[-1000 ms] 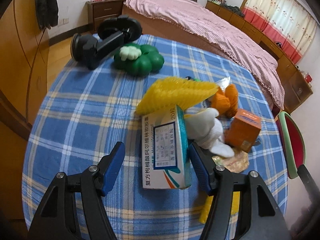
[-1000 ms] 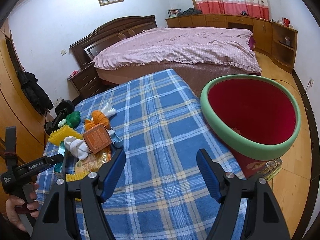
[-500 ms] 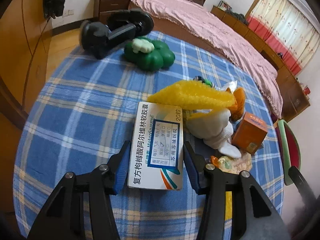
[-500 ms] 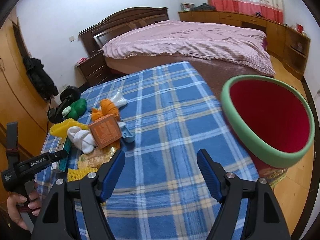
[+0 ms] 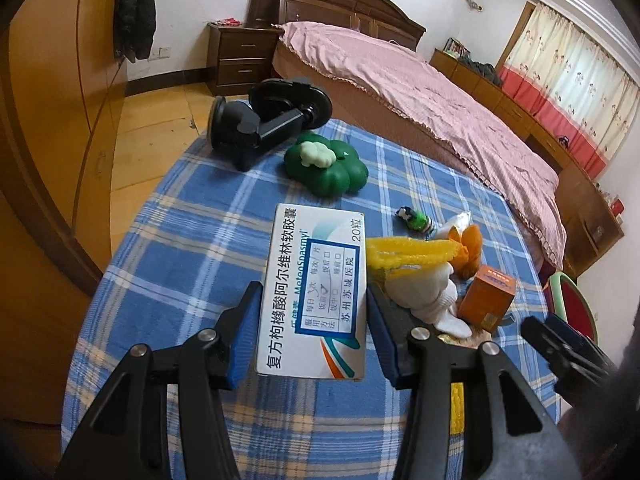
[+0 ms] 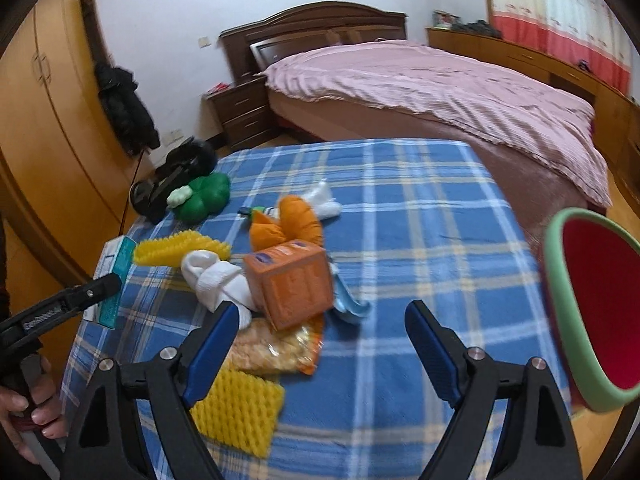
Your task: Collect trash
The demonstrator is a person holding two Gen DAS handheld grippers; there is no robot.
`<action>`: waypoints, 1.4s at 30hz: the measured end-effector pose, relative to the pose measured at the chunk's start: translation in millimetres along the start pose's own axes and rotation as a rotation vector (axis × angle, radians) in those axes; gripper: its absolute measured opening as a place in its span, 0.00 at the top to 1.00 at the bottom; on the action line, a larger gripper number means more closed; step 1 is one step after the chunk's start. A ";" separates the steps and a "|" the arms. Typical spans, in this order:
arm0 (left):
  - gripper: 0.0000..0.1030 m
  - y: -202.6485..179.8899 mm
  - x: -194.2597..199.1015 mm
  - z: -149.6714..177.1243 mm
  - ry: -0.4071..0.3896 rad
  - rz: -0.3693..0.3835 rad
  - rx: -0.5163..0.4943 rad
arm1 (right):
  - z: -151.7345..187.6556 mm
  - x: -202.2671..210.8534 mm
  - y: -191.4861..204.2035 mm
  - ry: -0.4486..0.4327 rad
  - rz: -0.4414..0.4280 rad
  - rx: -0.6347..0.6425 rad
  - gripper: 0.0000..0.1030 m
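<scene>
My left gripper (image 5: 314,316) is shut on a white medicine box (image 5: 316,280) with blue print and holds it lifted above the blue plaid table (image 5: 192,220). The box also shows in the right wrist view (image 6: 114,276), clamped at the far left. My right gripper (image 6: 318,336) is open and empty, low over the table in front of an orange carton (image 6: 290,284) and a snack wrapper (image 6: 276,350). A red bin with a green rim (image 6: 592,312) stands off the table's right edge.
Yellow foam netting (image 6: 236,410), another yellow net (image 6: 180,252), a white sock (image 6: 216,278), an orange cloth (image 6: 292,220) and a light blue scoop (image 6: 348,300) lie in a heap. A green clover toy (image 5: 326,166) and a black suction mount (image 5: 264,124) sit at the far side. A bed (image 6: 440,88) is behind.
My left gripper closed on the medicine box and lifted it off the table and leftward from the heap. My right gripper swung left from the bin toward the orange carton.
</scene>
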State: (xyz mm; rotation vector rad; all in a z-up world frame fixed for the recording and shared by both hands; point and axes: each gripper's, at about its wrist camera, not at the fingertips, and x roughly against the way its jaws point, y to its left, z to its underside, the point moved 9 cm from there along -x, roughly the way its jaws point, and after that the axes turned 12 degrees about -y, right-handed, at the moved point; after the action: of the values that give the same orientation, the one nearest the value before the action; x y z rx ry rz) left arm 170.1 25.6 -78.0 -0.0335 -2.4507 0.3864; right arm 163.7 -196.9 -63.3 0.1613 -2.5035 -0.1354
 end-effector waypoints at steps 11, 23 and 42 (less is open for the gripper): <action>0.50 12.6 -11.7 7.1 0.028 -0.020 0.025 | 0.2 -39.7 7.9 0.043 -0.024 0.032 0.21; 0.50 12.3 -14.6 11.8 0.041 -0.012 0.031 | 5.4 -43.8 15.0 0.052 -0.055 0.007 0.42; 0.50 -17.1 13.4 6.0 0.000 0.053 -0.006 | -8.7 15.0 -6.3 -0.053 -0.030 -0.053 0.78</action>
State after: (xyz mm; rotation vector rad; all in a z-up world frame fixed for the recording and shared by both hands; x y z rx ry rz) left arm 157.1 9.2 -69.6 -0.1017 -2.4551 0.4018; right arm 157.3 -205.8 -48.4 0.1753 -2.5483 -0.2202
